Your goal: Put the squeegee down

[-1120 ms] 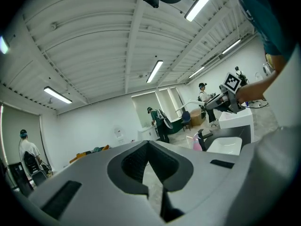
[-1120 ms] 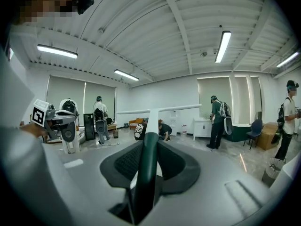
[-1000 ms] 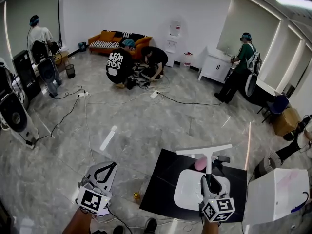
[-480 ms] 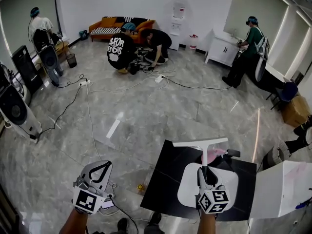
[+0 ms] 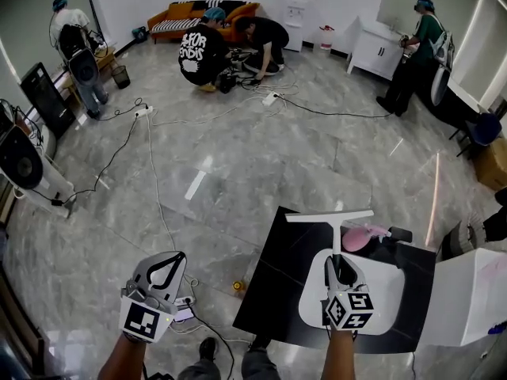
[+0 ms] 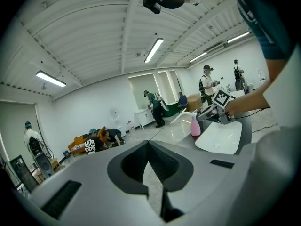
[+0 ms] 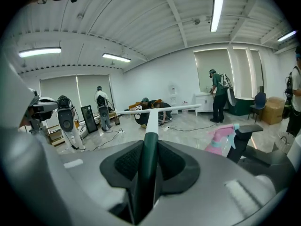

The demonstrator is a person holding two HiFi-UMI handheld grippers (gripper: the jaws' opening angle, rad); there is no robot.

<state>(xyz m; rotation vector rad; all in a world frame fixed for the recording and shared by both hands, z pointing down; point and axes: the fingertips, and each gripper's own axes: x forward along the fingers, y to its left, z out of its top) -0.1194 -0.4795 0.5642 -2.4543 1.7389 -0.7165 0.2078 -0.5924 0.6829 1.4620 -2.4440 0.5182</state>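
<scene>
Black tabletop (image 5: 265, 291) lies under the right hand-held gripper (image 5: 341, 266), clenched on the dark-green-handled, white T-shaped squeegee (image 5: 337, 232) over a white tray (image 5: 310, 311), where lowering it carelessly might knock the pink spray bottle (image 5: 358, 238) just ahead-right, while the left hand-held gripper (image 5: 166, 266) hangs closed, empty.

The right tool (image 5: 341, 264) grips the squeegee (image 5: 332, 217) by its handle, blade crosswise, over a white basin (image 5: 311, 301) on the black table (image 5: 266, 290); the left tool (image 5: 174, 264) hangs over the floor

Glossy marbled floor (image 5: 261, 157), matt black tabletop (image 5: 265, 291), smooth white-and-dark-green plastic squeegee (image 5: 338, 232)
</scene>
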